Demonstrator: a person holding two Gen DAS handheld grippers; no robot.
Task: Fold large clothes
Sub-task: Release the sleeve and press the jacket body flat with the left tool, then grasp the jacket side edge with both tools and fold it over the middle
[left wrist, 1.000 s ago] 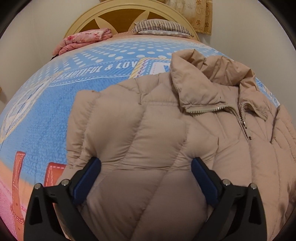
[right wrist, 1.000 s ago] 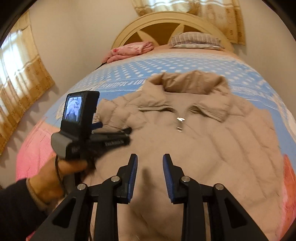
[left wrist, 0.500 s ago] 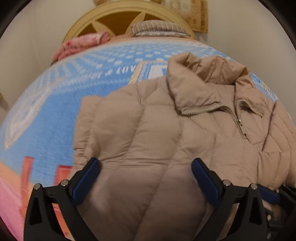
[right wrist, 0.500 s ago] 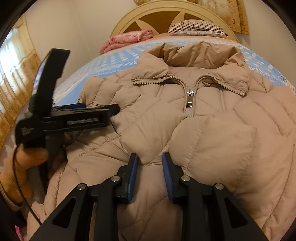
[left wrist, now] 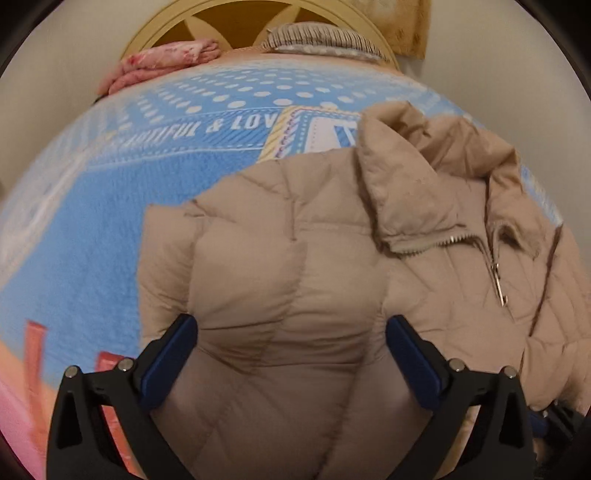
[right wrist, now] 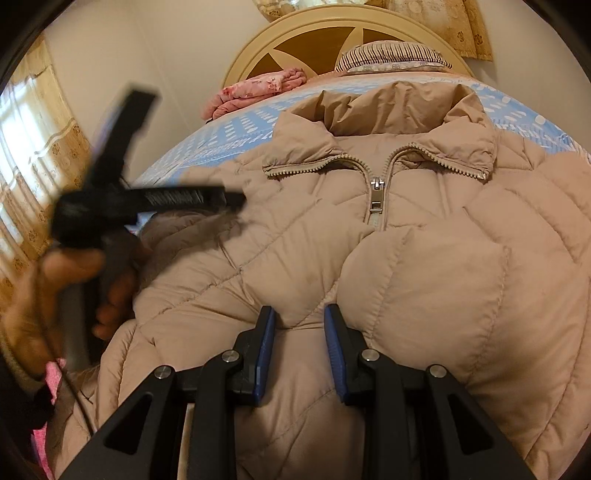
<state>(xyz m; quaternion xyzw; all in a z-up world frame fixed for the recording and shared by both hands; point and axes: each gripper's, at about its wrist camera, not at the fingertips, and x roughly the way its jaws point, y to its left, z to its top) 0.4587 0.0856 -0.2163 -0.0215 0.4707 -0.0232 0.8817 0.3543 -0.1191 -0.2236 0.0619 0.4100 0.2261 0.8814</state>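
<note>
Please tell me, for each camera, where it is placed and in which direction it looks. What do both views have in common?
Left wrist: sits on the left tongs, low over the jacket's left shoulder, facing the headboard; its two fingers show, wide apart.
Right wrist: sits on the right tongs, over the jacket's middle, facing the zipper and headboard; its fingers, plus the blurred left hand gripping the left tongs, show.
Shared: jacket, blue bedspread, pink blanket, striped pillow.

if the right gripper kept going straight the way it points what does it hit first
Most likely the puffer jacket: the right gripper points at the quilted bulge just below the zipper pull. The fabric looks very close, though depth is unclear.
</note>
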